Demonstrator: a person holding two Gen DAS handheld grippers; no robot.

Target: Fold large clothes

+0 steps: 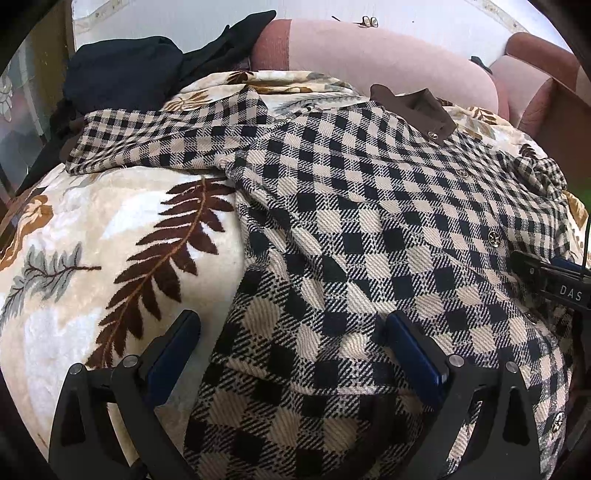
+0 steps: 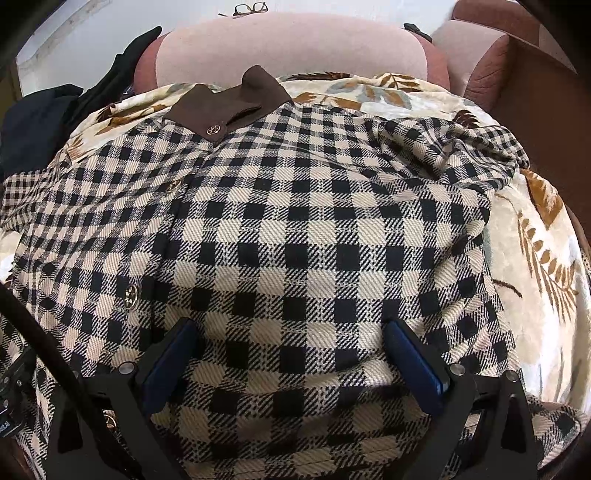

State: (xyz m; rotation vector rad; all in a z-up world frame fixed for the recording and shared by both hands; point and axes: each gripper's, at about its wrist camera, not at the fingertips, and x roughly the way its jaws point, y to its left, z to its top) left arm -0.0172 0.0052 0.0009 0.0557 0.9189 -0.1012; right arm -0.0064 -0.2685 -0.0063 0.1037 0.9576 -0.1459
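I see left gripper [image 1: 291,332] jaws spread, nothing gripped, over hem edge | checked jacket [image 2: 295,229] flat on leaf-print blanket [image 1: 92,258], brown collar [image 2: 229,105] far end | right gripper [image 2: 291,339] jaws spread, above cloth

leaf-print blanket [image 1: 110,229], pink sofa [image 2: 291,48], glasses [image 2: 251,8]

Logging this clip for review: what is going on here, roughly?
A person with a handheld gripper in each hand is about to fold a beige-and-black checked button-up jacket with a brown collar, laid face up on a cream leaf-print blanket over a pink sofa. The left gripper and right gripper both hang open over its lower part, gripping nothing. One sleeve lies stretched out sideways.
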